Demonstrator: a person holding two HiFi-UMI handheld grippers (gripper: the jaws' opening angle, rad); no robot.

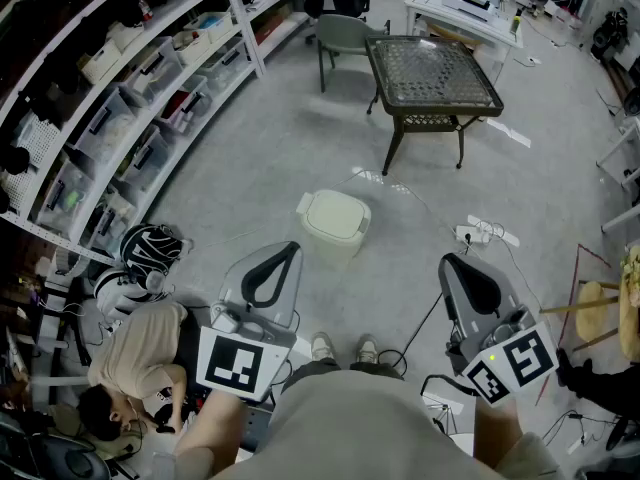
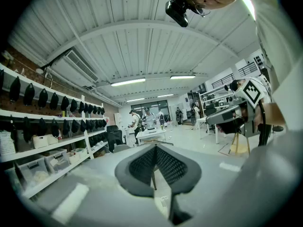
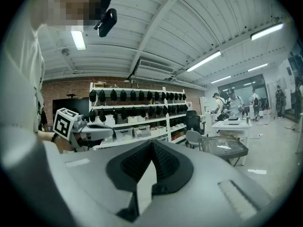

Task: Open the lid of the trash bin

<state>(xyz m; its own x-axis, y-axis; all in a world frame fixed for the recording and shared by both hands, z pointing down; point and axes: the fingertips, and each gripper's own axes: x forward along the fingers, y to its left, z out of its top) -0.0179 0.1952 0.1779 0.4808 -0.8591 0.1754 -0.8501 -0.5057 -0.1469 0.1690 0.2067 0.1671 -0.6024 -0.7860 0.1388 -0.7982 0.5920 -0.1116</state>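
Observation:
The trash bin (image 1: 335, 224) is a small pale cream box on the grey floor just ahead of my feet, and its lid lies flat and closed. My left gripper (image 1: 293, 251) is held up short of the bin on its near left, jaws shut with nothing between them. My right gripper (image 1: 448, 262) hangs to the bin's near right, also shut and empty. Neither touches the bin. In the left gripper view the left gripper (image 2: 155, 146) points level into the room, and in the right gripper view the right gripper (image 3: 151, 143) does the same; the bin shows in neither view.
A black metal table (image 1: 436, 74) and a grey chair (image 1: 344, 34) stand beyond the bin. Storage shelves (image 1: 150, 88) run along the left. A power strip (image 1: 486, 234) with cables lies right of the bin. A person (image 1: 130, 356) crouches at lower left near a helmet (image 1: 150, 248).

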